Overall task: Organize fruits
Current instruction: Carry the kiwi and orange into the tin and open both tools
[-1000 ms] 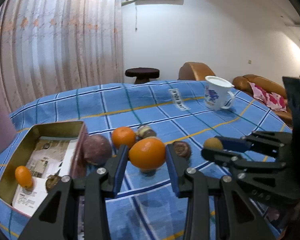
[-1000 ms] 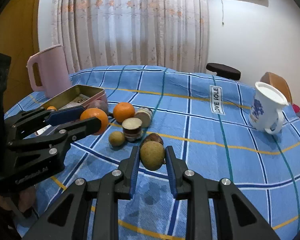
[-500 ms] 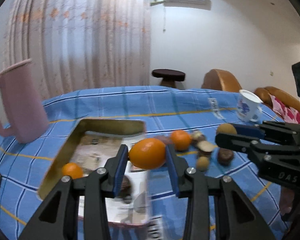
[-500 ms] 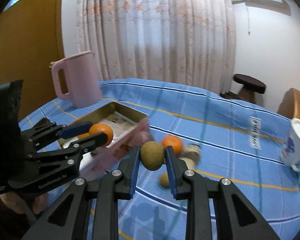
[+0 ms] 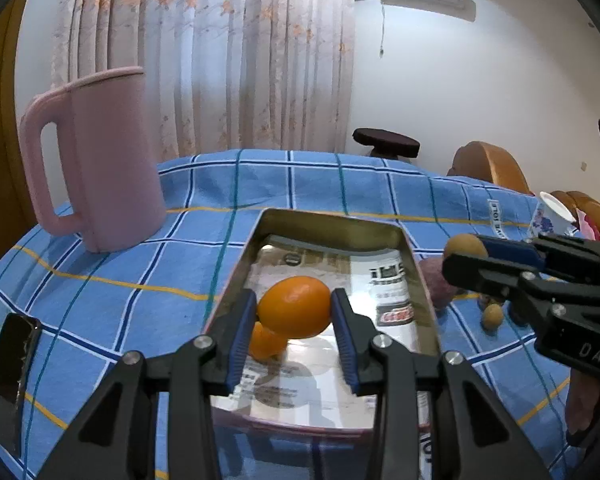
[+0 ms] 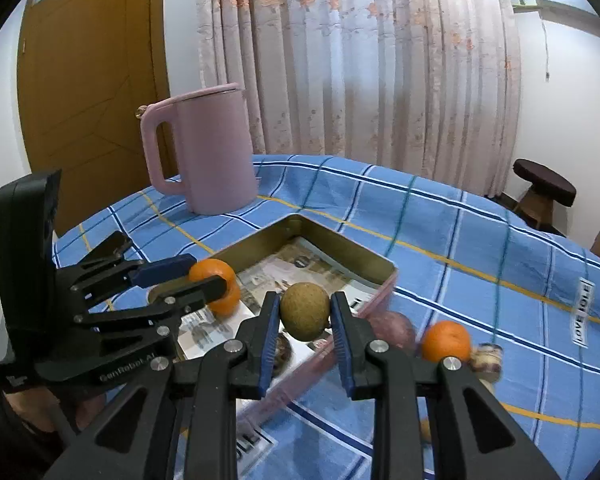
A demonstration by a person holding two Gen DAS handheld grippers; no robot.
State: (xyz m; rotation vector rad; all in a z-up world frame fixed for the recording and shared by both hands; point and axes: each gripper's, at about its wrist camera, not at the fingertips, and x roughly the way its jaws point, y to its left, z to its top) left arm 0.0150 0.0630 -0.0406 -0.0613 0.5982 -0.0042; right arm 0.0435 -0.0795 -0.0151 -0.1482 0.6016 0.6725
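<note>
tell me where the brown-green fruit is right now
The brown-green fruit is clamped in the right gripper, held above the near right edge of the tin tray, right of the left gripper's orange.

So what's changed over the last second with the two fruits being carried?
Both grippers swung left from the loose fruit pile to the tin. The left gripper now holds its orange over the tin, above the small orange already inside. The right gripper has brought the brown-green fruit over the tin's near edge. Both grips stayed shut; nothing released.
</note>
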